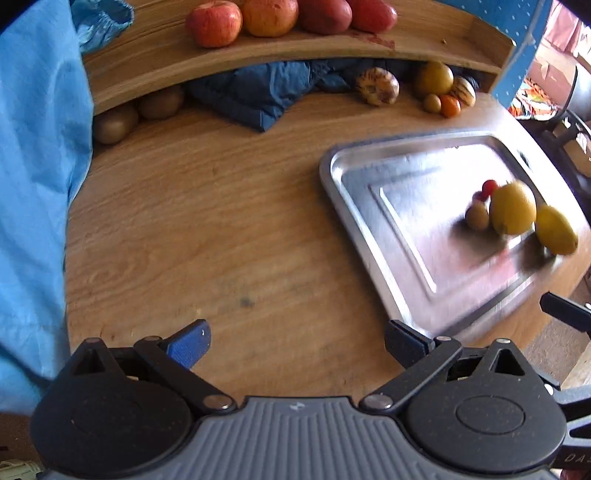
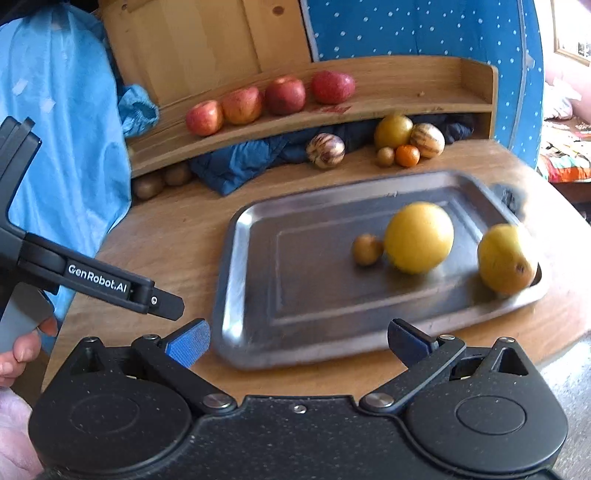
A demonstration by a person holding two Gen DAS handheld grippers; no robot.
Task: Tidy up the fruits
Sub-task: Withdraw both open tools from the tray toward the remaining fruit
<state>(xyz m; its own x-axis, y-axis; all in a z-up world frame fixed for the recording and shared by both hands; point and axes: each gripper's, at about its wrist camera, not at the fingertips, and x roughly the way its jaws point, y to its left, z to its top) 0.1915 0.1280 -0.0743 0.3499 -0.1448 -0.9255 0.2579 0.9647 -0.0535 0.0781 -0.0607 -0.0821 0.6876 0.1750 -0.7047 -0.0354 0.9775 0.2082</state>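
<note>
Left wrist view: left gripper [image 1: 297,345] wide open, empty, hovering over bare wooden table [image 1: 221,229]. Metal tray [image 1: 369,229] to the right on the table, slightly blurred. On the tray, far side: two yellow fruits [image 1: 513,208], touching, with small brown fruit [image 1: 477,217] and red berries [image 1: 489,187] just beside. Four apples [image 1: 214,24] in a row on shelf [image 1: 258,51]. Under the shelf: blue cloth [image 1: 266,96], striped fruits [image 1: 377,86], small orange [image 1: 450,106], kiwis [image 1: 115,123].

Right wrist view: right gripper [image 2: 298,345] also wide open, holding nothing, near edge of the tray [image 2: 251,295]. Yellow fruits [image 2: 419,237] and brown fruit [image 2: 366,250] on the tray. Left gripper [image 2: 122,286] at the left, held by a hand [image 2: 22,354]; its jaws hidden.
</note>
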